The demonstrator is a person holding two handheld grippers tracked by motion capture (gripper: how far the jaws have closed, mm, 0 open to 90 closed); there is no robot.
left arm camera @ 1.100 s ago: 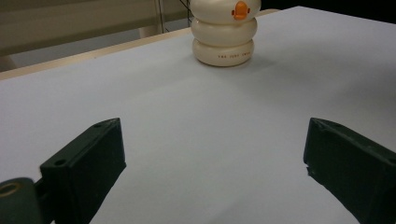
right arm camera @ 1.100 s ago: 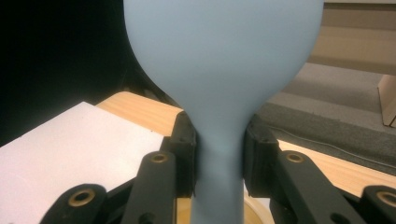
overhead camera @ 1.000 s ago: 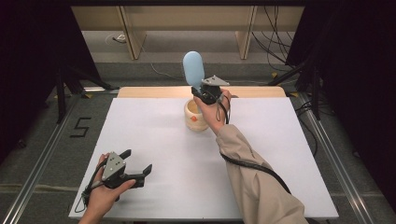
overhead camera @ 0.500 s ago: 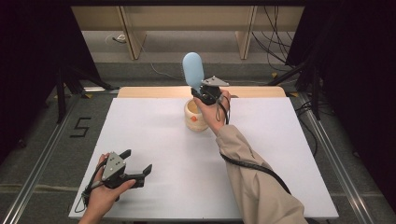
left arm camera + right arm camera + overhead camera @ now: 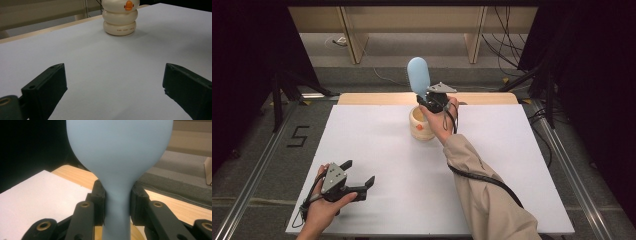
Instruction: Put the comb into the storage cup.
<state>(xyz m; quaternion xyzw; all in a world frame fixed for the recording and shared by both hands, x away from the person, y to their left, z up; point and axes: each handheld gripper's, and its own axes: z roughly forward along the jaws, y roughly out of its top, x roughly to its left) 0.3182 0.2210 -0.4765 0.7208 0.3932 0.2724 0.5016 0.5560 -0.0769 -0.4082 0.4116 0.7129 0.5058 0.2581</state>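
Note:
A pale blue spoon-like utensil [image 5: 417,74] stands upright with its broad end up, and my right gripper [image 5: 428,99] is shut on its neck. In the right gripper view both jaws press the blue neck [image 5: 117,202] from either side. Just below sits a cream ribbed holder [image 5: 422,125] with an orange duck-bill mark, at the far middle of the white table; the utensil's lower end is hidden behind the hand. My left gripper [image 5: 360,175] rests open near the front left edge, nothing between its jaws, facing the cream holder [image 5: 120,17].
The white table [image 5: 522,150] has a wooden strip [image 5: 377,98] along its far edge. A black cable [image 5: 484,177] trails along the right sleeve. Metal rails [image 5: 257,165] run down both sides of the table, and a floor mark "5" [image 5: 298,135] lies at the left.

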